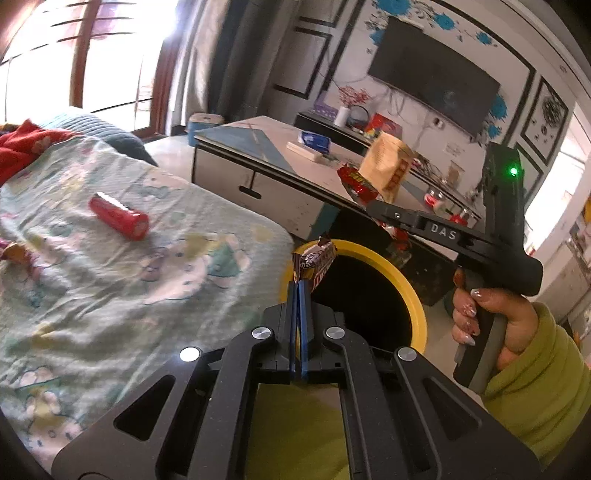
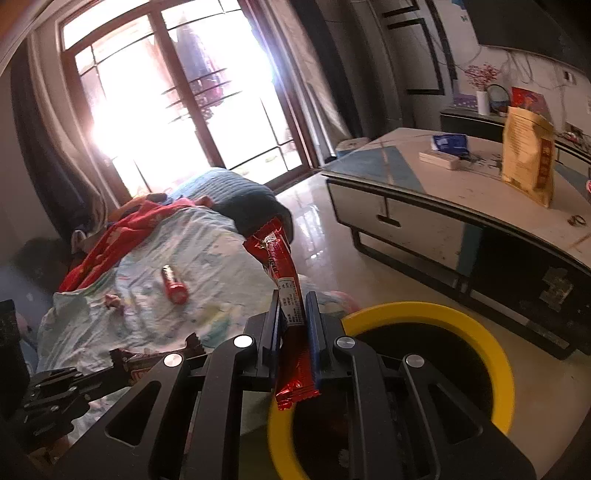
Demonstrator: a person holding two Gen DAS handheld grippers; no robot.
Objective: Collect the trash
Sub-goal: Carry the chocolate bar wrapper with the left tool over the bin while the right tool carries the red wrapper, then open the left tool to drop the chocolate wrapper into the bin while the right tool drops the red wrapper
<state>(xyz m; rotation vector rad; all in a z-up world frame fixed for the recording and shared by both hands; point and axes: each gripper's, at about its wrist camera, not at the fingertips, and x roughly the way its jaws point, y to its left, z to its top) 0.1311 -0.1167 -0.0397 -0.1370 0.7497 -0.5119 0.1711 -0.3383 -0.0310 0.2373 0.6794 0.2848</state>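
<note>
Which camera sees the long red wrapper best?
The right wrist view. There the long red wrapper fills the middle, pinched between the right gripper pads, with its print visible. In the left wrist view the same wrapper is small and far off, at the tip of the right gripper above the yellow-rimmed bin.

A big window (image 2: pixel 177 96) is blown out with daylight, with curtains (image 2: pixel 55 155) hung beside it. A dark TV (image 1: pixel 436 85) is mounted on a wall decorated with blue flowers (image 1: pixel 391 9). On the coffee tabletop (image 2: pixel 461 192) a gold pouch (image 2: pixel 528 158) is stood upright and a blue packet (image 2: pixel 450 142) is laid on a white box (image 2: pixel 439 158). A teal cushion (image 2: pixel 236 195) and red cloth (image 2: pixel 122 236) are piled on the bed.
</note>
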